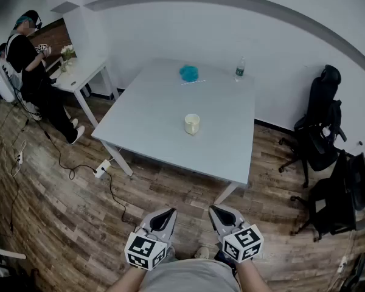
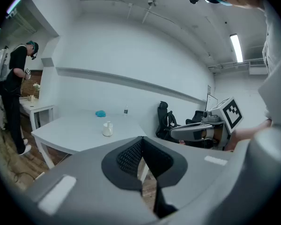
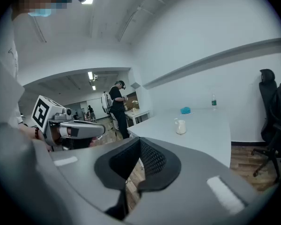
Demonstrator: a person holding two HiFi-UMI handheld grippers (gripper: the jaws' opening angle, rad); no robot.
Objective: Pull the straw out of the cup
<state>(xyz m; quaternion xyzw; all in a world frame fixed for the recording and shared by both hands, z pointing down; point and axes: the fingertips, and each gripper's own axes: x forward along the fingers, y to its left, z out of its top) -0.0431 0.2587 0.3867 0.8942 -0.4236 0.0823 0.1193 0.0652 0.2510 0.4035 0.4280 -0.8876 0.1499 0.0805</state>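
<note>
A cream cup [image 1: 191, 124] stands near the middle of the grey table [image 1: 164, 139], well ahead of both grippers. Something short and pale, which looks like the straw [image 2: 109, 123], pokes above its rim. The cup [image 2: 107, 130] looks small in the left gripper view, and the cup [image 3: 180, 127] is just as far off in the right gripper view. My left gripper [image 1: 168, 213] and right gripper [image 1: 215, 211] hang side by side over the wooden floor, short of the table's near edge. Each has its jaws together with nothing between them, as my left gripper [image 2: 141, 139] and right gripper [image 3: 139, 141] show up close.
A blue object [image 1: 188, 73] and a water bottle [image 1: 239, 69] sit at the table's far side. Black office chairs [image 1: 321, 132] stand at the right. A person [image 1: 30, 66] stands at a small white table [image 1: 79, 75] on the left. A cable with a power strip [image 1: 101, 170] lies on the floor.
</note>
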